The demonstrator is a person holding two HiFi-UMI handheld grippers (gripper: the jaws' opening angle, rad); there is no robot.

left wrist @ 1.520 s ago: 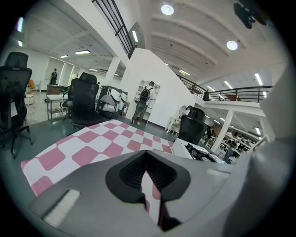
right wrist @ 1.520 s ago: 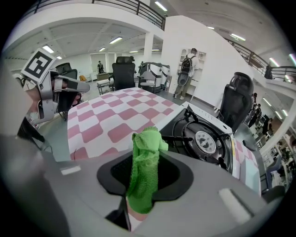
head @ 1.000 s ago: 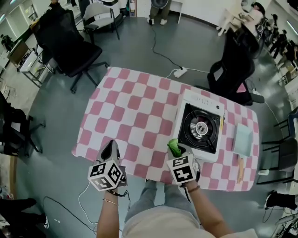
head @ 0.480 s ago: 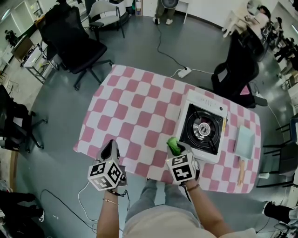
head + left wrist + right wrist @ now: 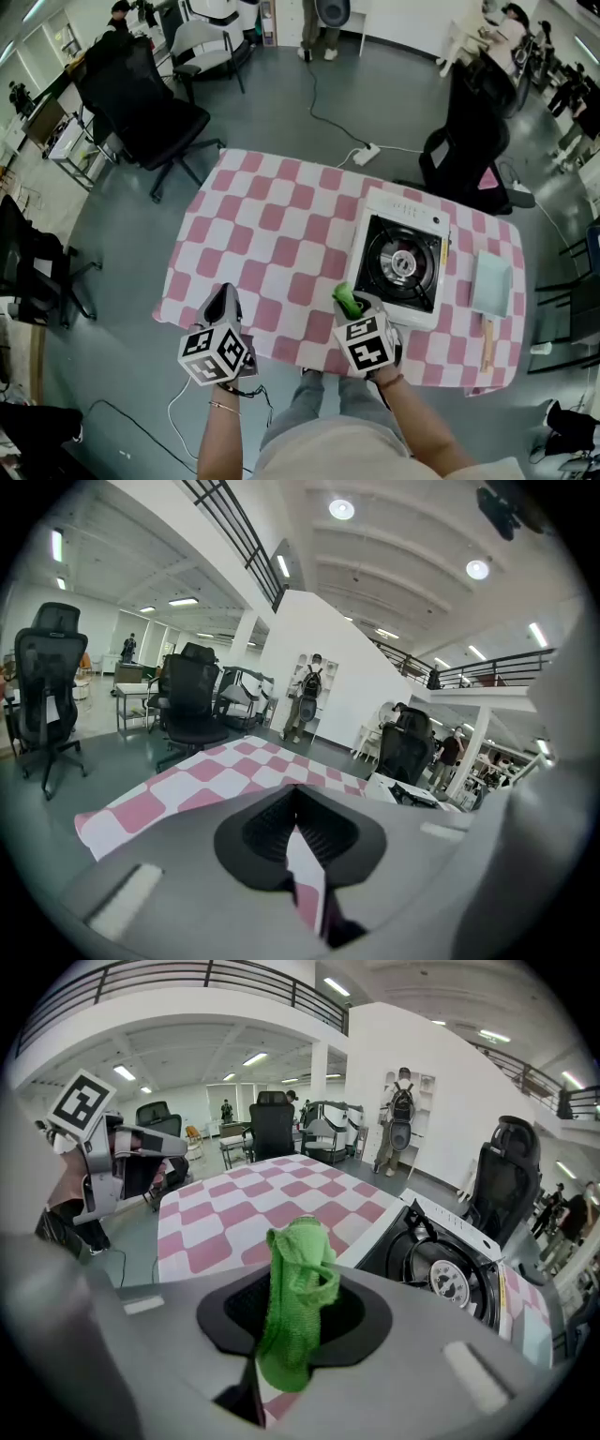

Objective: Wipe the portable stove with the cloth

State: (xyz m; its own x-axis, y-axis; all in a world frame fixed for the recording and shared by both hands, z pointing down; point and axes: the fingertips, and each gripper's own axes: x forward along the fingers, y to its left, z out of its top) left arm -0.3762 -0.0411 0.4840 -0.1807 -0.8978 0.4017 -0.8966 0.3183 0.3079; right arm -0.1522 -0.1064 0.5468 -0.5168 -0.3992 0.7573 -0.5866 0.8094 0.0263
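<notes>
The portable stove (image 5: 403, 258), white with a black burner top, sits on the right half of the pink-and-white checkered table (image 5: 272, 234). My right gripper (image 5: 352, 307) hovers at the stove's near left corner, shut on a green mesh cloth (image 5: 348, 300) that stands up from its jaws. In the right gripper view the cloth (image 5: 298, 1279) hangs between the jaws, with the stove (image 5: 441, 1274) just ahead on the right. My left gripper (image 5: 224, 302) is at the table's front edge, well left of the stove. Its jaws (image 5: 298, 829) stand together with nothing in them.
A pale blue tray (image 5: 491, 281) and a wooden-handled tool (image 5: 485, 342) lie right of the stove. Black office chairs stand at the far left (image 5: 141, 103) and far right (image 5: 473, 141). A power strip (image 5: 366, 153) with its cable lies on the floor behind the table.
The head view has shifted a little. Both grippers keep their places at the table's front edge, and the green cloth stays in the right one.
</notes>
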